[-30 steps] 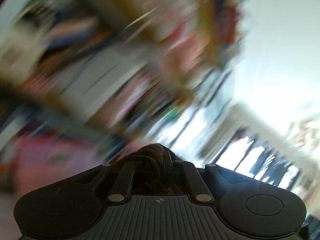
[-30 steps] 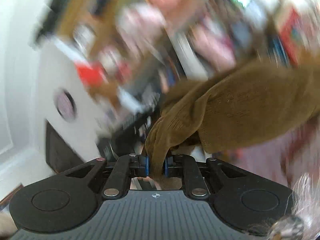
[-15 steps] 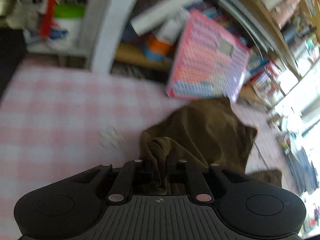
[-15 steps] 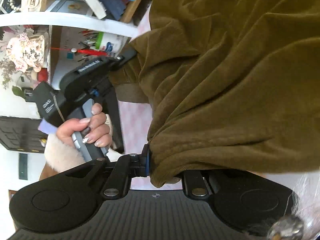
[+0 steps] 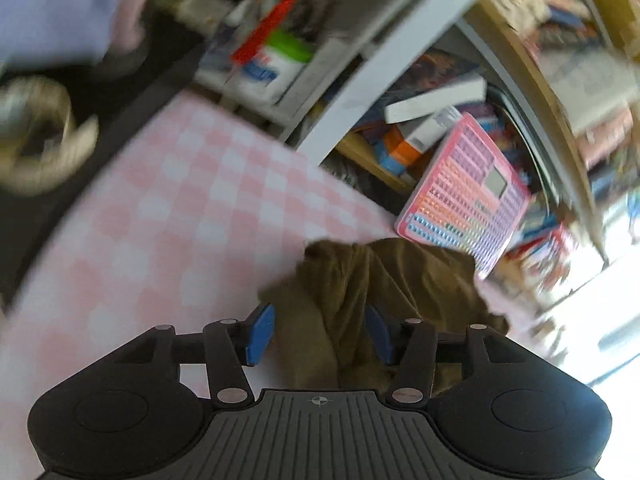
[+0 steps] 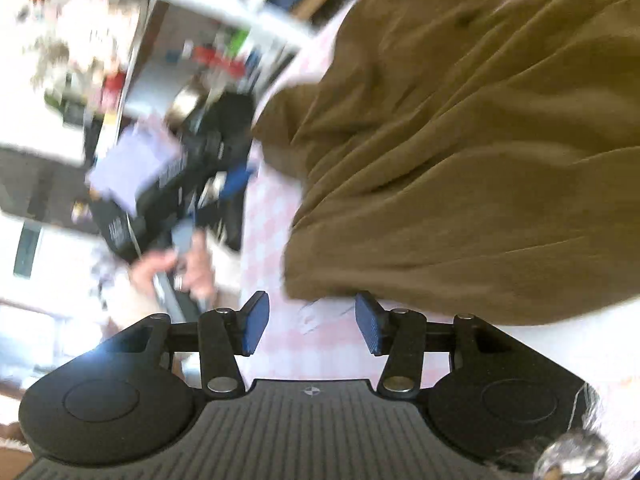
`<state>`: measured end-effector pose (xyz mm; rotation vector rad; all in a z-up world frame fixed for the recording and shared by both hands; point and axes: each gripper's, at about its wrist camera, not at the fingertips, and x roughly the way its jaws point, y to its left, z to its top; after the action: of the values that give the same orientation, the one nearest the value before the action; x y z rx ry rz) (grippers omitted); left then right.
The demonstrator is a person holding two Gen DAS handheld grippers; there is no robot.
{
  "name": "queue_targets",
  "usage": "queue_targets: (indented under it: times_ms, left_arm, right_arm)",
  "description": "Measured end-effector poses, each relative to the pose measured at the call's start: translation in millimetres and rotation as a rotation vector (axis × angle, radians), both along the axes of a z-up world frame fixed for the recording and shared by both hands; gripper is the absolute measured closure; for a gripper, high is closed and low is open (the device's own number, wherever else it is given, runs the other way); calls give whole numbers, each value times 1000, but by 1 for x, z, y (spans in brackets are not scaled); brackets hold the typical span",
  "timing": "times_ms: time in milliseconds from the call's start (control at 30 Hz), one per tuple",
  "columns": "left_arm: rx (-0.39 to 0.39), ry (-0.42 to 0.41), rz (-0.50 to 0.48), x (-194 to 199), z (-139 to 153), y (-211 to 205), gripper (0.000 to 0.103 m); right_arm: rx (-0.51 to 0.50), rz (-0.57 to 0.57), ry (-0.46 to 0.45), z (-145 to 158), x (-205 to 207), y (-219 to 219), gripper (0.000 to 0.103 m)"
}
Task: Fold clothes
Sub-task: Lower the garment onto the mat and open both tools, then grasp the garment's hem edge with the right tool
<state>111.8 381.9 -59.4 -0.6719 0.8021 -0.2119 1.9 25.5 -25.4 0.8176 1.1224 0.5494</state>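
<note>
An olive-brown garment [image 5: 384, 280] lies bunched on the pink-and-white checked cloth [image 5: 180, 220]. In the left wrist view my left gripper [image 5: 319, 334] stands open, its blue pads on either side of a ridge of the fabric without pinching it. In the right wrist view the same garment [image 6: 480, 160] spreads across the right side, and my right gripper [image 6: 311, 324] is open just short of its near edge, over the checked cloth [image 6: 272, 248]. Further left, blurred, a hand [image 6: 176, 264] holds the other gripper's handle.
A pink board with coloured squares [image 5: 468, 204] leans against cluttered shelves [image 5: 420, 112] just beyond the garment. A white shelf post [image 5: 380, 52] stands behind the table. A dark area with a pale ring-shaped object [image 5: 40, 132] lies past the cloth's left edge.
Both grippers have let go of the garment: they were shut on its fabric before and now stand open. The garment has come down from being held up and lies on the checked cloth.
</note>
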Motion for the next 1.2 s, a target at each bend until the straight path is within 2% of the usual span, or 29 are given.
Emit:
queue_targets:
  times_ms: [67,133,200,300,367,467,567,600,667,700,767,800,867,1033,1167,1200]
  left_arm:
    - [-21,22,18,3,-11,-8,43]
    - [1,44,40,10,-20,-16,44]
    - [26,65,68,17,-27,-23,52]
    - [20,73,52,18,-27,-30,76]
    - [58,40,8,14,-11,-39,88]
    - [122,-99,-26,-2,36,-43,89]
    - [257,-170,51,-1,66,-40,85]
    - [318,-179,85,2,71,-40,73]
    - [467,-95,164,20,58,-43,67]
    - [473,-33,171,25,52,-41,67]
    - [406,32,166,22,44,-36,63]
    - [369,14,162,12,43,-34,51]
    - [356,-5,174,-10,41,-32,43]
    - [308,39,293,-67,32,-29,43]
    - [257,68,399,-111,27,-39,43]
    - [244,72,413,-120,26,-45,43]
  right_arm:
    - [-54,-107,-18,1,-11,-29,57]
    - [-119,-213,-30,3,-20,-52,58]
    - [-179,-284,-36,3,-31,-69,58]
    - [-253,-350,-44,3,-41,-81,58]
    - [-300,-383,-33,-2,-48,-89,59]
    - [-344,-408,-21,-6,-56,-97,61]
    - [-362,-407,-26,-6,-59,-101,61]
    - [-368,-407,-27,-5,-60,-103,61]
    - [-380,-406,-31,-5,-62,-106,61]
    - [-391,-403,-41,-3,-61,-108,61]
    - [-408,-392,-57,1,-57,-112,61]
    - [-416,-386,-65,3,-55,-114,61]
    - [-435,-379,-78,5,-51,-120,61]
    - [-575,-352,-106,1,-38,-143,59]
    - [-765,-309,-176,-1,-30,-164,54]
    - [-766,-290,-182,-3,-30,-168,52]
